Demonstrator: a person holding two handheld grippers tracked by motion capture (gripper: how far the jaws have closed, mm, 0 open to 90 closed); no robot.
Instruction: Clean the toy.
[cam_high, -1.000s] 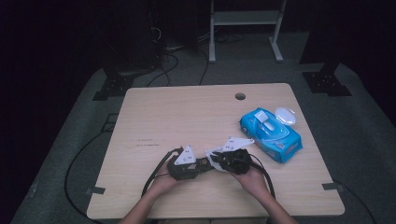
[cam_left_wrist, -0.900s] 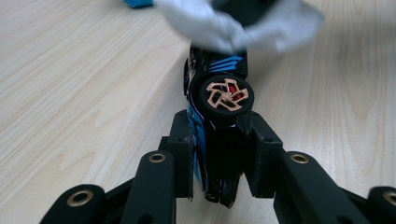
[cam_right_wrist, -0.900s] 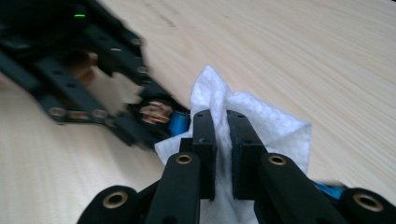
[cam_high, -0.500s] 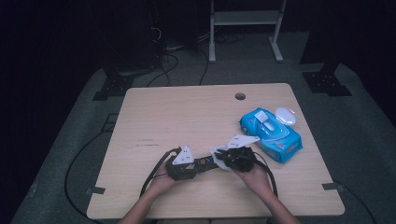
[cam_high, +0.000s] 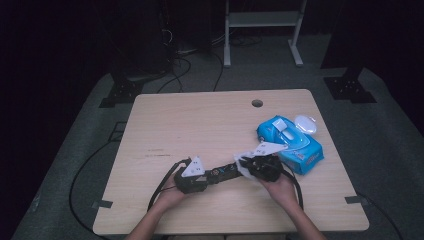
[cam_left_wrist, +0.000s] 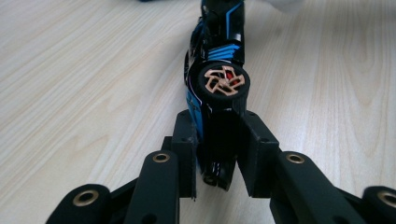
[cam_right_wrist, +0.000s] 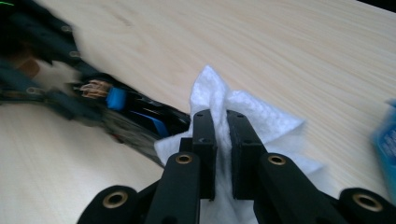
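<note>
On the pale wooden table (cam_high: 200, 120), the left gripper (cam_left_wrist: 217, 154) clamps one end of a black-and-blue toy racing car (cam_left_wrist: 215, 70) (near the front edge), while the right gripper (cam_right_wrist: 220, 154), pinching a crumpled white wipe (cam_right_wrist: 247, 112), presses it against the car's other end.

In the right gripper view, motion blur smeared the toy car (cam_right_wrist: 135, 119) and the left gripper (cam_right_wrist: 37, 56) beyond it, so we could not read their details. The blue wipes pack (cam_right_wrist: 385, 135) was cut off by the right edge. In the left gripper view, the toy car's (cam_left_wrist: 219, 70) far end ran past the top edge.
</note>
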